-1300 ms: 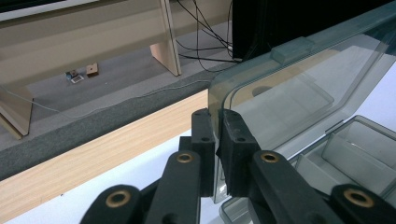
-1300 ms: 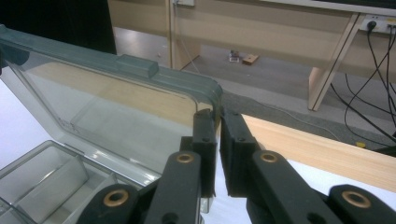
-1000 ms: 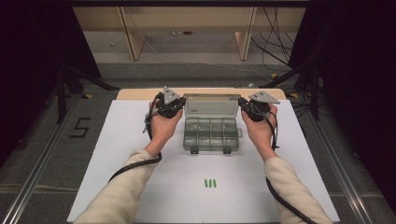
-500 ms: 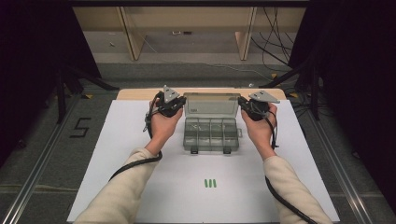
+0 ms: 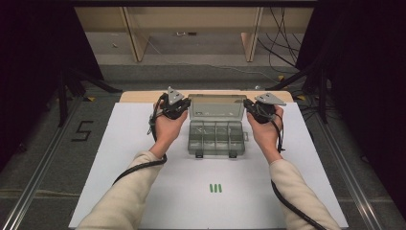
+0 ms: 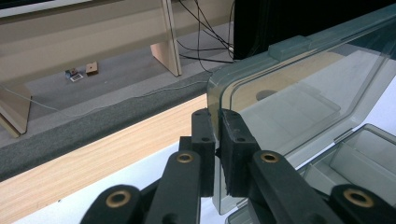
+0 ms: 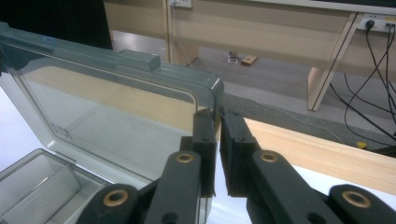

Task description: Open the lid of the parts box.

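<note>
Nothing has moved: left hand-held gripper [image 6: 217, 135] and right hand-held gripper [image 7: 217, 135] each pinch a side edge of the raised lid [image 5: 217, 106]; white surface [image 5: 129, 139] lies open around the organizer box [image 5: 218, 139].

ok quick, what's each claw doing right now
Left claw: closed on the left edge of the clear box lid.
Right claw: closed on the lid's right edge.

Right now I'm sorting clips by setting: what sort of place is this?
Probably a lab or recording bay, not a home. A white table stands between dark curtains, loose cables trail over grey carpet, and a floor marking "5" sits beside a rail. Both grippers hold a clear compartment box's lid.
</note>
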The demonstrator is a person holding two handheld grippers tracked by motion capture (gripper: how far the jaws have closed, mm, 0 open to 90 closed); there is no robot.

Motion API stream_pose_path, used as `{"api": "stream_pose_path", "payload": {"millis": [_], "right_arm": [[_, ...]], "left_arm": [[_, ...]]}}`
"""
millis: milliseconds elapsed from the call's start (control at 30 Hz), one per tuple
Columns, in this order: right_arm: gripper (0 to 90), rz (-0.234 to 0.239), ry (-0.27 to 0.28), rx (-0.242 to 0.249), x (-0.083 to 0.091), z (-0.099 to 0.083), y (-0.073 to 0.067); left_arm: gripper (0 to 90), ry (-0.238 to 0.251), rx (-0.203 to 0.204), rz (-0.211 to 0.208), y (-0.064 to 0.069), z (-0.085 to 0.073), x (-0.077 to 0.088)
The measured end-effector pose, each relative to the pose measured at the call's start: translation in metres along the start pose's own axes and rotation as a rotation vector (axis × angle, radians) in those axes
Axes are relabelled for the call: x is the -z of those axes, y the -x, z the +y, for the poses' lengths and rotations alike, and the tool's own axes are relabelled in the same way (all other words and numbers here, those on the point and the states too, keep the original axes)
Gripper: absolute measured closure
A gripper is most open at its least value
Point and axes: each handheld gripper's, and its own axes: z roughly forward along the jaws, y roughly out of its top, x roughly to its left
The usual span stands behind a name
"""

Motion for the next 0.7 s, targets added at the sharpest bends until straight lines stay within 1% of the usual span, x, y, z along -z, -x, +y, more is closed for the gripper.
{"api": "stream_pose_path", "payload": {"millis": [100, 200, 233, 267, 300, 600, 633, 667, 700], "right_arm": [[85.5, 0.006, -0.005, -0.001, 0.0000, -0.0002, 0.0000], [85.5, -0.002, 0.001, 0.007, -0.0004, -0.0003, 0.0002], [85.5, 0.003, -0.004, -0.003, -0.0002, -0.0004, -0.0003], [85.5, 0.003, -0.004, -0.003, -0.0002, -0.0004, -0.0003], [85.5, -0.004, 0.003, 0.008, -0.0005, -0.0003, 0.0002], [85.5, -0.004, 0.003, 0.005, -0.0006, -0.0002, -0.0001], [85.4, -0.006, 0.004, 0.004, -0.0007, -0.0004, -0.0003], [85.4, -0.013, 0.017, 0.005, -0.0013, -0.0007, -0.0005], [85.4, -0.009, 0.007, 0.005, -0.0008, -0.0005, -0.0003]], "left_arm": [[84.5, 0.002, -0.001, -0.001, -0.0004, 0.0001, -0.0010], [84.4, 0.001, -0.003, 0.001, -0.0010, 0.0005, -0.0020], [84.4, 0.000, -0.004, 0.002, -0.0010, 0.0007, -0.0022], [84.4, -0.001, -0.004, 0.003, -0.0010, 0.0010, -0.0028], [84.3, 0.000, -0.003, 0.005, -0.0011, 0.0011, -0.0034], [84.2, -0.001, -0.005, 0.007, -0.0029, 0.0017, -0.0068], [84.2, -0.003, -0.005, 0.007, -0.0030, 0.0019, -0.0070], [84.2, -0.004, -0.004, 0.008, -0.0031, 0.0021, -0.0074], [84.2, -0.005, -0.005, 0.008, -0.0033, 0.0024, -0.0077]]}}
